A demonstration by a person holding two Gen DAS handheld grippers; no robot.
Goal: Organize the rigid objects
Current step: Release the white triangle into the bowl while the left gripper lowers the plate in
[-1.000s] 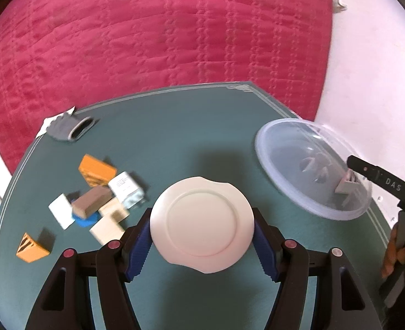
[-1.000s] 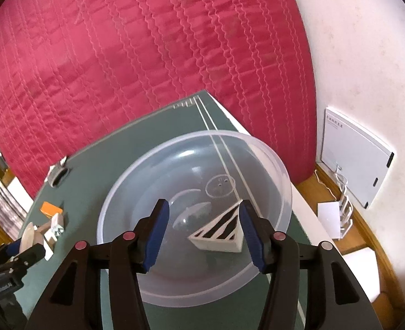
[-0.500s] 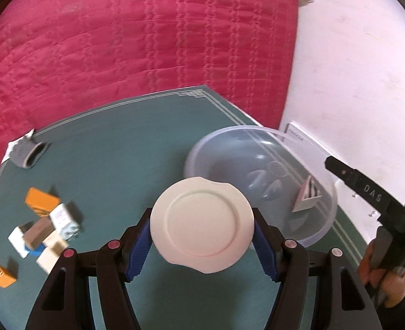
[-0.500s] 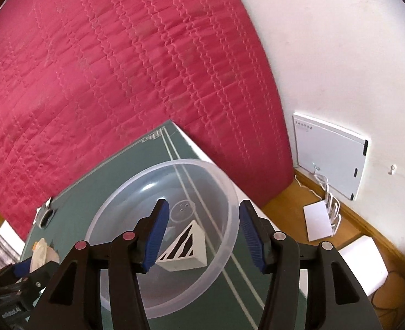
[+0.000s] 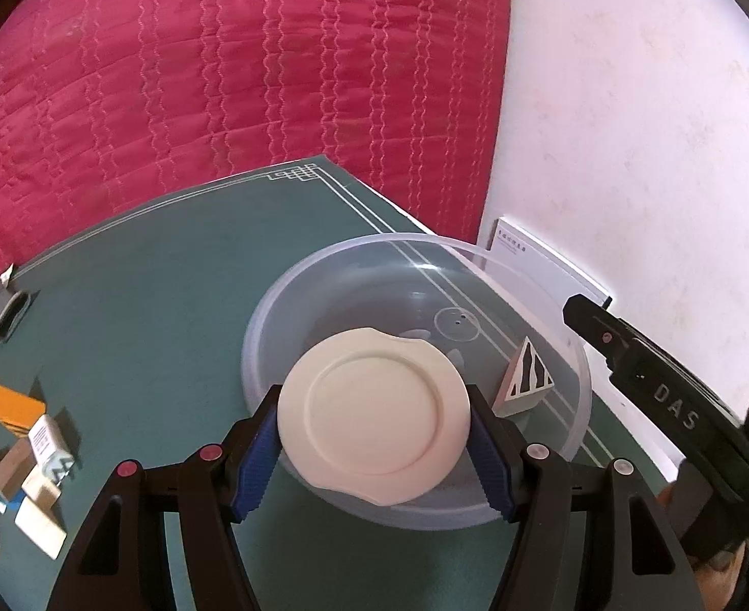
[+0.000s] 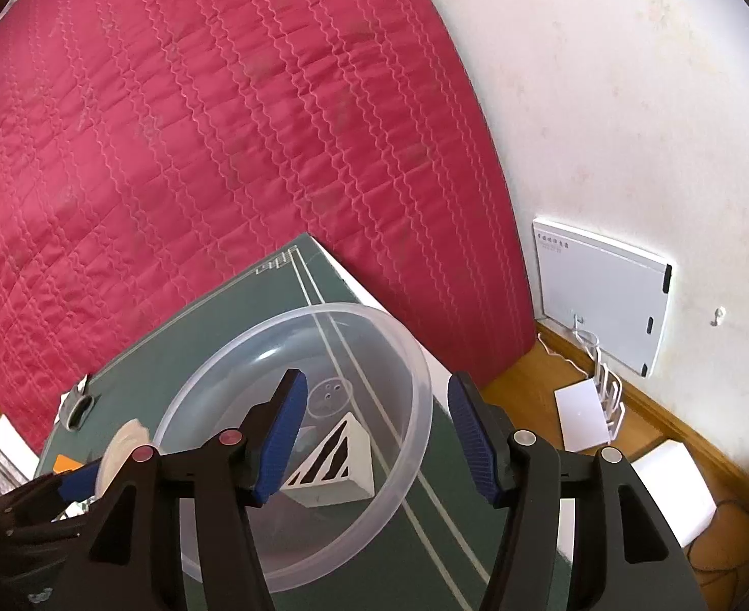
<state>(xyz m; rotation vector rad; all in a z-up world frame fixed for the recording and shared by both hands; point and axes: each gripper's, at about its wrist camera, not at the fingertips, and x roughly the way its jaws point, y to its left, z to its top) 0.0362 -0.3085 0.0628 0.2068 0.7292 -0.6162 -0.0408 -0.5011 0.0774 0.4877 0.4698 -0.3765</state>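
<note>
The cream disc (image 5: 374, 420) was clamped in the left hand-held gripper (image 5: 374, 438) above the clear bowl (image 5: 575, 356) near the worktop's (image 5: 171, 315) far right corner. The right hand-held gripper (image 6: 374, 427), jaws just opened, held nothing. Release was best made low, clear of the striped wedge (image 5: 526, 382).

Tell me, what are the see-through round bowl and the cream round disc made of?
The see-through round bowl looks like thin clear plastic: the table's lines show through it and its rim shines. The cream round disc in the left gripper looks like matte plastic or glazed ceramic; its smooth, dull, moulded rings leave that open.
</note>
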